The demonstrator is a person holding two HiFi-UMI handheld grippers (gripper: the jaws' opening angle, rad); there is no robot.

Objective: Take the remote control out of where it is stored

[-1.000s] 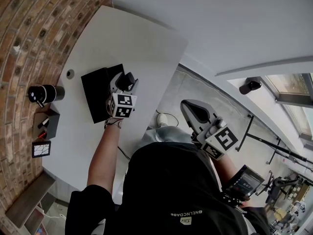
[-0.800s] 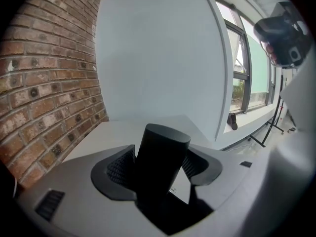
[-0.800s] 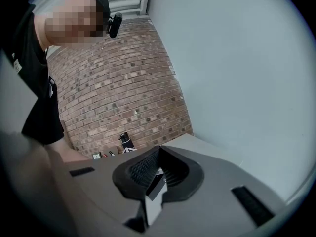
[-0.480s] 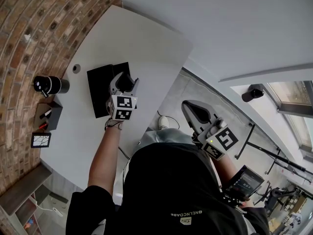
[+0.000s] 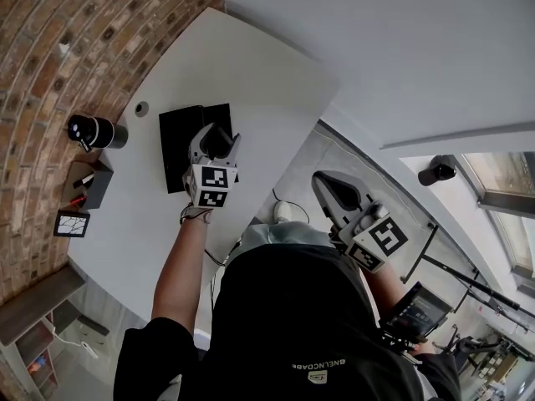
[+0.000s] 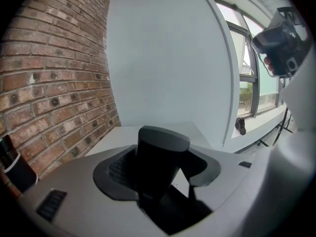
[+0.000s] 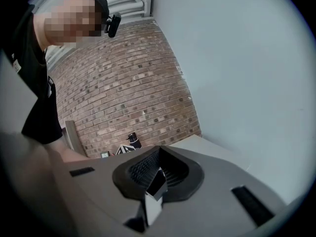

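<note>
Left tongs (image 5: 215,143), jaws just been closing, clamp black remote control (image 6: 157,162) (upright between them) above black case (image 5: 177,150) on desk (image 5: 251,73). Right tongs (image 5: 334,192) clenched, empty.

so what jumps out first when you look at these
The left gripper hangs over the white table with a dark remote control between its jaws, which have just been closing on it, above a flat black box. Next comes the red brick wall at the left of the head view, with a black cylinder standing on the table beside it.
</note>
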